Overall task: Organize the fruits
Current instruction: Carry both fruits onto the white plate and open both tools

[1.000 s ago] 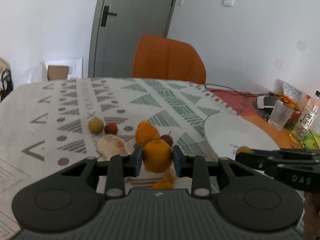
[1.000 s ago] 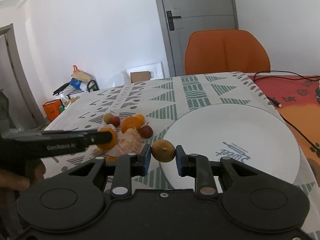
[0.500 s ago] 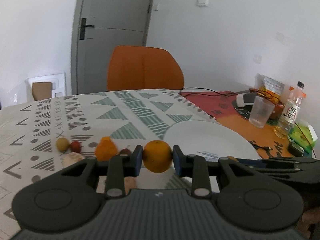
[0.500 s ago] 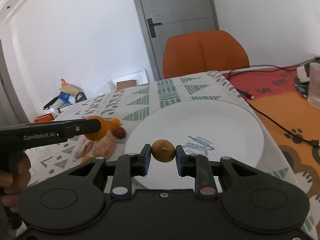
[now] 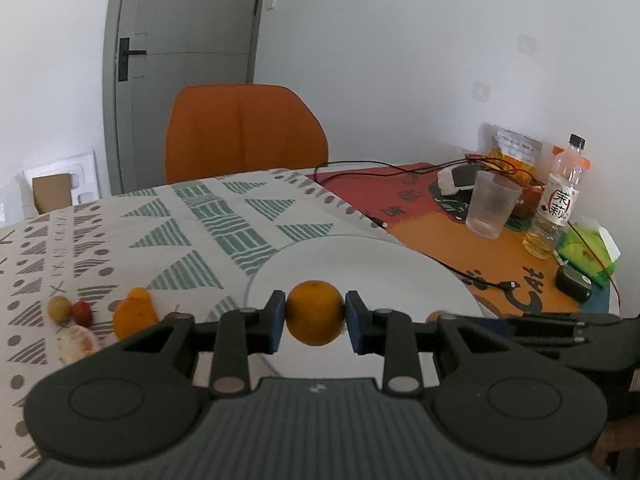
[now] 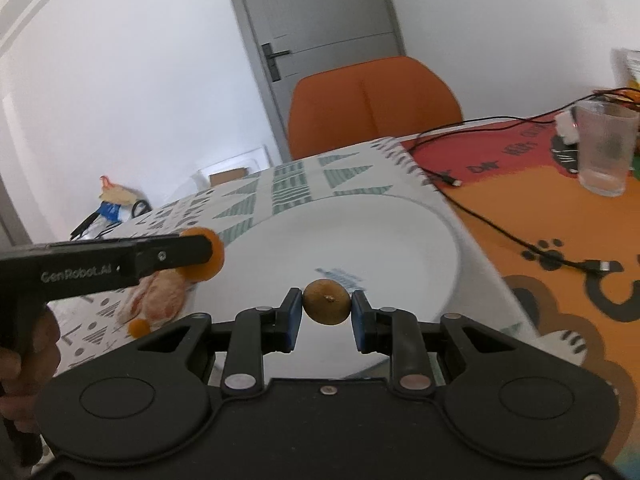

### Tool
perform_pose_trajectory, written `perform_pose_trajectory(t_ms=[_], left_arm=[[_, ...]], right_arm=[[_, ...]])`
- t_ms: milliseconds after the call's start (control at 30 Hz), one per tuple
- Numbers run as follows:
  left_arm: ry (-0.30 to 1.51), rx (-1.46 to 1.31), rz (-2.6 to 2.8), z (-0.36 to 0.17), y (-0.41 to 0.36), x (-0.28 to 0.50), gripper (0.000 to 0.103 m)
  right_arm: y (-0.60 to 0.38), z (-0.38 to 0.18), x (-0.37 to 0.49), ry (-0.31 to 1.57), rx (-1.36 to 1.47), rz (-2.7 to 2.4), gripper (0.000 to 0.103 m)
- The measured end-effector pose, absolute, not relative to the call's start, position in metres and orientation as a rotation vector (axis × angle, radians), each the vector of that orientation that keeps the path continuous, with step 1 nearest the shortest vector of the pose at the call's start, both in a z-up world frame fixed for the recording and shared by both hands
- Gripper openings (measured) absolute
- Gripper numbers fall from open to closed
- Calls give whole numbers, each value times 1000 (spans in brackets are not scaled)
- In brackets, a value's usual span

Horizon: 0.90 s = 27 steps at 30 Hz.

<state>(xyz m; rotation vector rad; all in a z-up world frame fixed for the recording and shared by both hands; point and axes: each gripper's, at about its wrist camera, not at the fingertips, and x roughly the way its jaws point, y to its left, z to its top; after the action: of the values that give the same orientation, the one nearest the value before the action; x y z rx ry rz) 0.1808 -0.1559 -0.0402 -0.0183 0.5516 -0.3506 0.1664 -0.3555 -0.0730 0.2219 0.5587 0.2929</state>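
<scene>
The left gripper (image 5: 316,314) points slightly downward over the near rim of the white plate (image 5: 372,256), its pads clamped on an orange (image 5: 316,312). The right gripper (image 6: 325,307) is angled likewise above the plate, pinching a small brown fruit (image 6: 325,301). Both fruits hang clear of the plate. Remaining fruits (image 5: 132,312) lie on the tablecloth (image 5: 160,224), left of the plate.

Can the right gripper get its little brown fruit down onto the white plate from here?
Probably yes: the right gripper holds the brown fruit over the plate, whose surface below looks bare.
</scene>
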Motion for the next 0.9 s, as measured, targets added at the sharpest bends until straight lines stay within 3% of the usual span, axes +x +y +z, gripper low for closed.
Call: perform_pose_trajectory(t_ms=[600,800,900], left_arm=[[577,-2,-334,-44,-167,195,33],[580,-28,-284,-39,-148,188,34],[580,-35,-260,-36,-140,182,40]], right_arm=[[-366,-74,174,560,234,259,25],[-356,-71,170,558,224,274,33],[-349,-68,167,550,210,281,48]])
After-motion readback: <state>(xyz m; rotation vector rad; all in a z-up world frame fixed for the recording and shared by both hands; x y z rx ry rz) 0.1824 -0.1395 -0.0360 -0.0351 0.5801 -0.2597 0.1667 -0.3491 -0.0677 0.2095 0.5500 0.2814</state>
